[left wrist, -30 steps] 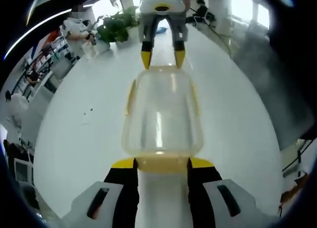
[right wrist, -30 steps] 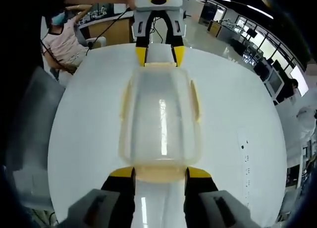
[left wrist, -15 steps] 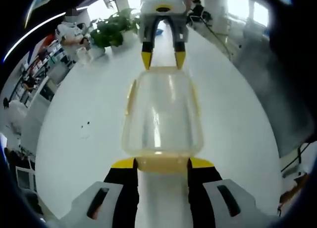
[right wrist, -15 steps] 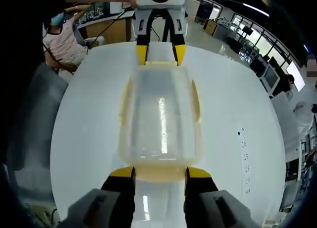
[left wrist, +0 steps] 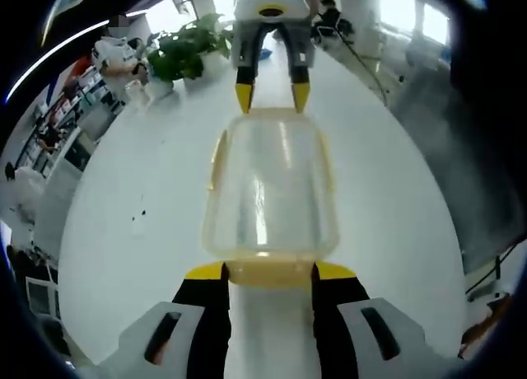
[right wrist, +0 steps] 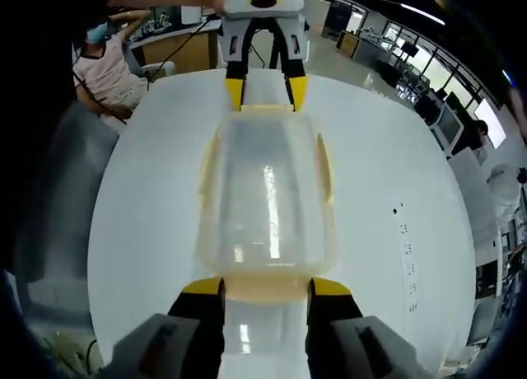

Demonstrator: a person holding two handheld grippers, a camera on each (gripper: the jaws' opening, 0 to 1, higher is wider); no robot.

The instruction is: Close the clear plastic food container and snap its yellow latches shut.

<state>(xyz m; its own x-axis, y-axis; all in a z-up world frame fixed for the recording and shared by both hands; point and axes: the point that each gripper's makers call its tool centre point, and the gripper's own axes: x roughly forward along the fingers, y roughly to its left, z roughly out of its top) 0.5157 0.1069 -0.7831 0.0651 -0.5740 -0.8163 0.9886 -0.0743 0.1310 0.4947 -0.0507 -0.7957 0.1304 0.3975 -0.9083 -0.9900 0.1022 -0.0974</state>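
The clear plastic food container (left wrist: 270, 189) lies lengthwise between my two grippers, lid on, over the white table (left wrist: 140, 148). My left gripper (left wrist: 270, 272) is shut on the yellow latch (left wrist: 270, 273) at the container's near end. Opposite, my right gripper (left wrist: 272, 97) grips the far end. In the right gripper view the same container (right wrist: 265, 189) runs away from my right gripper (right wrist: 265, 288), whose jaws clamp the near yellow latch (right wrist: 265, 290); the left gripper (right wrist: 265, 92) holds the other end. Pale yellow side latches (left wrist: 216, 161) (right wrist: 327, 169) lie along the long sides.
A potted plant (left wrist: 177, 53) stands at the table's far edge. A seated person (right wrist: 103, 70) is beyond the table, and a grey chair back (right wrist: 58, 189) stands beside it. Small dark specks (left wrist: 136, 218) mark the tabletop.
The container keeps its place between both grippers while the table specks and the plant slide in the views: both grippers and the container have shifted slightly together over the table.
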